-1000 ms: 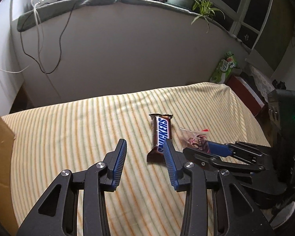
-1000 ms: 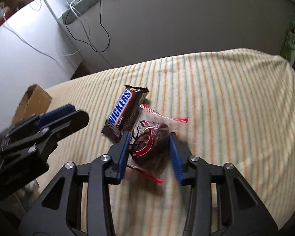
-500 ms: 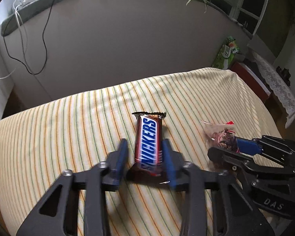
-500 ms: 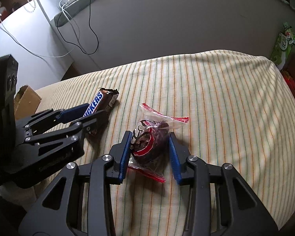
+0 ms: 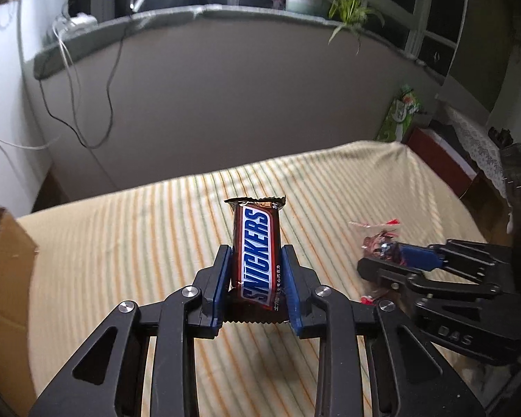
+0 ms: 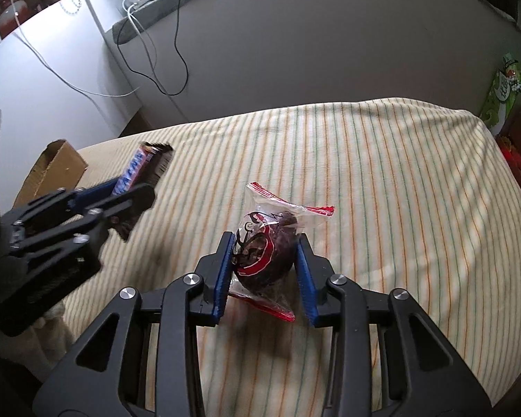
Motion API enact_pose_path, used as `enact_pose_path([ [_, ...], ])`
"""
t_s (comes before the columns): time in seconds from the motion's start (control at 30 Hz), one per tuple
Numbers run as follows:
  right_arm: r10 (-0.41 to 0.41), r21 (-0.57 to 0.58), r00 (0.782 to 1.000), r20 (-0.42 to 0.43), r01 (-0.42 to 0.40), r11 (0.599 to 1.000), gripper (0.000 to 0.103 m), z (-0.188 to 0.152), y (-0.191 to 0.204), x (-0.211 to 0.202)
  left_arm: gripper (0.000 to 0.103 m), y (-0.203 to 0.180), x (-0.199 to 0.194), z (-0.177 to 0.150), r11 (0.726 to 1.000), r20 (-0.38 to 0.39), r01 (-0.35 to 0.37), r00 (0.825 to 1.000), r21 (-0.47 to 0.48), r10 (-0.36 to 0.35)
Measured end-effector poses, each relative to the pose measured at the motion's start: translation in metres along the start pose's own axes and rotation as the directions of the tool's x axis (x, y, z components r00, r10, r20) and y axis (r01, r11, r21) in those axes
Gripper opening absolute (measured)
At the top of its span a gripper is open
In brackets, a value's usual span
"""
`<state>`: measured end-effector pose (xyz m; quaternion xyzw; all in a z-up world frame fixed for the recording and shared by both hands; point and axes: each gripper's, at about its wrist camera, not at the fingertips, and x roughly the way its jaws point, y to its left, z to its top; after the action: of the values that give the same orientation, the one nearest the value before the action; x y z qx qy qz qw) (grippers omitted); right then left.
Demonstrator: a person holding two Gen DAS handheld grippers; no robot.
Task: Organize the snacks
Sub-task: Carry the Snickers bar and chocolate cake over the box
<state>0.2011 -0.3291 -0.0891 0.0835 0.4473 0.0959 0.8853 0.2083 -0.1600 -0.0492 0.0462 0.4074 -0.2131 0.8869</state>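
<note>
Between the blue pads of the left claw (image 5: 257,271), in the left wrist view, a Snickers bar (image 5: 258,253) is pinched by its long sides, its far end pointing away over the striped bed cover (image 5: 128,243). Its wrapper is glossy brown with crimped ends, and reads SNICKERS in blue capitals on a white, red-edged panel; small print beside the name is too fine to read. To the right the right claw (image 5: 382,253) shows side-on with a crinkled clear packet at its tip. A cardboard box (image 5: 3,264) stands at the left edge.

From the right wrist view, the right claw (image 6: 265,264) pinches a snack packet (image 6: 265,250): clear film with red sealed edges, a dark round piece inside, and a red and black printed mark I cannot read. It sits low on the bed cover (image 6: 382,191). At left the left claw (image 6: 135,191) holds the Snickers bar (image 6: 146,166) above the cover, near the cardboard box (image 6: 52,170)
</note>
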Motion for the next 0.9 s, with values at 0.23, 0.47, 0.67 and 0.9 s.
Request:
enact_pose_path([
  [0.23, 0.011, -0.025, 0.999, 0.041, -0.010, 1.000, 0.035, -0.007, 0.017, -0.027, 0.027, 0.001, -0.055, -0.005, 1.000, 0.094, -0.006, 0.996, 0.007, 0.005],
  [0.47, 0.027, -0.059, 0.997, 0.066, -0.023, 0.998, 0.035, -0.015, 0.036, -0.048, 0.027, -0.002, -0.089, -0.015, 1.000, 0.151, -0.003, 0.989, -0.001, 0.003],
  [0.67, 0.045, -0.099, 0.995, 0.087, -0.036, 0.994, 0.035, -0.018, 0.056, -0.065, 0.027, 0.003, -0.110, -0.028, 1.000, 0.172, -0.005, 0.985, -0.019, 0.008],
  [0.9, 0.069, -0.148, 0.991, 0.111, -0.053, 0.988, 0.035, -0.013, 0.087, -0.079, 0.027, 0.016, -0.133, -0.035, 0.999, 0.204, -0.029, 0.978, -0.035, 0.036],
])
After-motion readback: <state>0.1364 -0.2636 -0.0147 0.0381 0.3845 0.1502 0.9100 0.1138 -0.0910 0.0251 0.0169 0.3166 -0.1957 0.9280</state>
